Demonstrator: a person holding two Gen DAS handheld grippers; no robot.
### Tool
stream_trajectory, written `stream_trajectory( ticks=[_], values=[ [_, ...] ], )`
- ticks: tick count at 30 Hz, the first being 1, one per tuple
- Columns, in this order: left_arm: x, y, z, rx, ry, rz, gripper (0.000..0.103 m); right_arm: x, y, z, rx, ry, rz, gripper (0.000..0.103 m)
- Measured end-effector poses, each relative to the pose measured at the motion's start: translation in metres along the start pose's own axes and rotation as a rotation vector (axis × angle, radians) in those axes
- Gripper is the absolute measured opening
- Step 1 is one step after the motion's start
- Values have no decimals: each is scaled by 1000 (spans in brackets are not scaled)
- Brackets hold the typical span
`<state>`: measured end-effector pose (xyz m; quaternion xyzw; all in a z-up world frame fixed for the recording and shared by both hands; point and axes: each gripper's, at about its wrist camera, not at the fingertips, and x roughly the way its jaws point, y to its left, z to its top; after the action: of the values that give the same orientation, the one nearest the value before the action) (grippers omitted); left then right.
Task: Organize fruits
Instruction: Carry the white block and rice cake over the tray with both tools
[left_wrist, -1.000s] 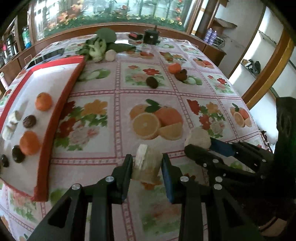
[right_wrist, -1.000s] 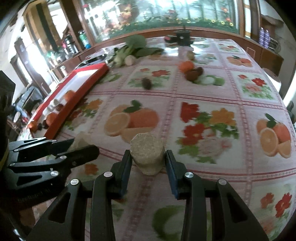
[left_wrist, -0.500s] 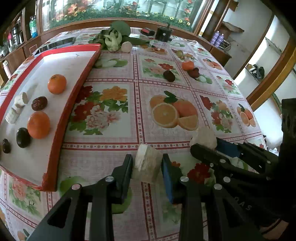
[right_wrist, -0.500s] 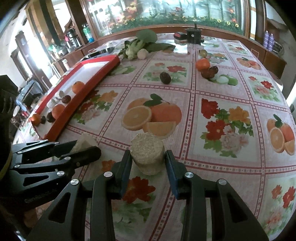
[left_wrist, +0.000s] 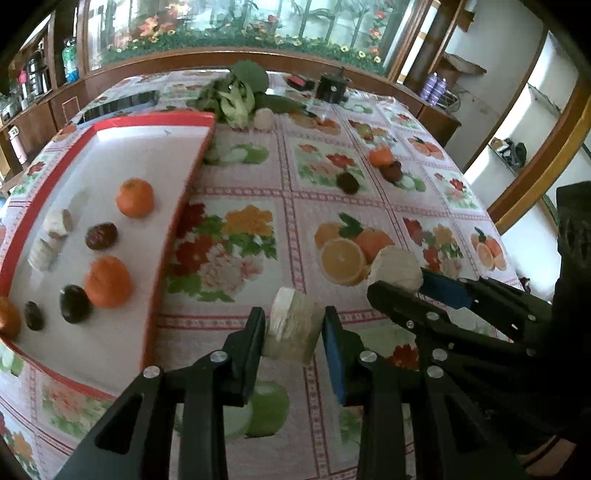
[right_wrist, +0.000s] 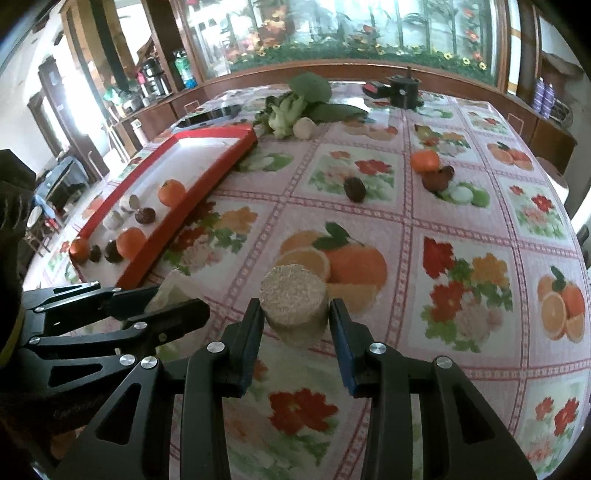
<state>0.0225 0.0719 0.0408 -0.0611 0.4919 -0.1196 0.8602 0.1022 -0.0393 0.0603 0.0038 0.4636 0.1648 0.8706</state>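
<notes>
While both grippers hang side by side above the fruit-print tablecloth (left_wrist: 236, 177), each clamps a pale, fibrous sugarcane piece: the left gripper (left_wrist: 293, 332) grips one tilted chunk (left_wrist: 293, 326), the right gripper (right_wrist: 295, 319) another, cut end up (right_wrist: 293, 306). To their left lies the red-rimmed tray (left_wrist: 173, 206), holding tangerines (left_wrist: 135, 197), dark dates (left_wrist: 101, 235) and more cane pieces (left_wrist: 57, 223).

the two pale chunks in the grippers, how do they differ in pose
The left gripper holds its pale chunk tilted, cut face turned sideways. The right gripper holds its chunk upright, fibrous round face up. Both are beige, stubby cylinders, clamped above the tablecloth.
</notes>
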Motion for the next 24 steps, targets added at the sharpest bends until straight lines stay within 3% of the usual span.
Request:
stream_trajectory(
  ticks=[12, 24],
  values=[
    [-25, 62, 35, -81, -71, 70, 35, 17, 53, 53, -70, -43, 67, 36],
    [-15, 148, 78, -166, -80, 200, 35, 74, 100, 112, -76, -58, 122, 36]
  ],
)
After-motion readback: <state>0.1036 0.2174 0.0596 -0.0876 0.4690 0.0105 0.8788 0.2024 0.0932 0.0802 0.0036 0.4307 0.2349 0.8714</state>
